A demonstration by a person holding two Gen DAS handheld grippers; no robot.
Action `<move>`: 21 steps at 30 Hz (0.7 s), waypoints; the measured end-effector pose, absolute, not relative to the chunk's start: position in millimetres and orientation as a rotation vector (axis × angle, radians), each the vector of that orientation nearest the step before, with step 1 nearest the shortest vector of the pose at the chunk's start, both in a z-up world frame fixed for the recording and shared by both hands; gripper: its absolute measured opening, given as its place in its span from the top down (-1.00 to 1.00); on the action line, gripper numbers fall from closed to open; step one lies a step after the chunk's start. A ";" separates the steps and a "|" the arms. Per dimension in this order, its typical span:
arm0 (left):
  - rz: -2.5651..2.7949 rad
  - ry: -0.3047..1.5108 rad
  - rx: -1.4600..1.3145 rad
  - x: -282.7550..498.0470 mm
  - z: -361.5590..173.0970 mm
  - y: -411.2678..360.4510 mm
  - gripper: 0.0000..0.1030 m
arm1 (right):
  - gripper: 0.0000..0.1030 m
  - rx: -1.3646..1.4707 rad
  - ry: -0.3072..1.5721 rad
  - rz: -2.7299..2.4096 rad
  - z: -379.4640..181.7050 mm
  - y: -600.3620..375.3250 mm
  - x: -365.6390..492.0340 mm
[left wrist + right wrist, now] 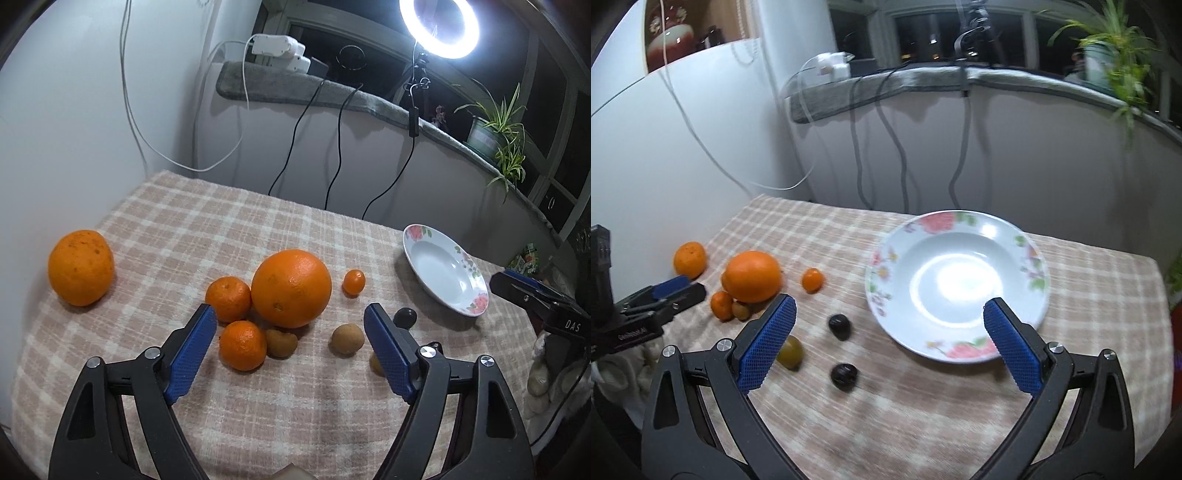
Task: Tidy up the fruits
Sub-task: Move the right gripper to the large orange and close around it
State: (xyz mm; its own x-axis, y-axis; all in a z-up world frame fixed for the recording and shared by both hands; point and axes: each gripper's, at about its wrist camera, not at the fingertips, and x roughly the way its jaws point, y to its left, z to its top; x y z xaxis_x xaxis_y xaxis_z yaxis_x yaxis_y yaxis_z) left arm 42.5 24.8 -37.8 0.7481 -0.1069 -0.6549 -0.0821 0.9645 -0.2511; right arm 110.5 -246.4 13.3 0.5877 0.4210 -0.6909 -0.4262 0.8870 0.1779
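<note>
I am looking over my table (258, 406), with the fruit lying to the left and the plate (439, 266) sitting to the right, holding nothing. A big orange (291, 288) is lying mid-table, two mandarins (228, 298) touching it on its left and near side. Another orange (80, 266) is sitting well apart at the far left. A kumquat (354, 282) is lying between the big orange and the plate. Two dark fruits (839, 326) are lying nearer me, left of the plate.

Lit ring light (439, 26) far right; spider plant (498, 136) on the grey-padded sill (295, 88); white adapters (277, 48) far, cables hanging.
</note>
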 end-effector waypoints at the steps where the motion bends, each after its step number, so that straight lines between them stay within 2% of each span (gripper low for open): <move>1: -0.016 0.734 -0.278 44.1 -39.8 25.7 -0.51 | -1.00 -0.006 0.811 0.514 12.4 -241.7 113.8; 9: -0.044 0.778 -0.316 56.2 -53.9 29.4 -0.31 | -1.00 -0.001 0.896 0.680 1.6 -197.3 140.0; 21: -0.053 0.797 -0.323 70.5 -61.5 30.3 -0.21 | -1.00 0.007 1.006 0.860 -14.7 -130.8 169.0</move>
State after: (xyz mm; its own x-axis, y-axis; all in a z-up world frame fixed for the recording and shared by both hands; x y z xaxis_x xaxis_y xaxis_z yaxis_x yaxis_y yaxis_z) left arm 70.5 30.3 -61.5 0.7001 -0.1677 -0.6940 -0.0745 0.9496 -0.3046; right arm 169.0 -130.8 -14.7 0.2446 0.6329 -0.7346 -0.6271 0.6811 0.3780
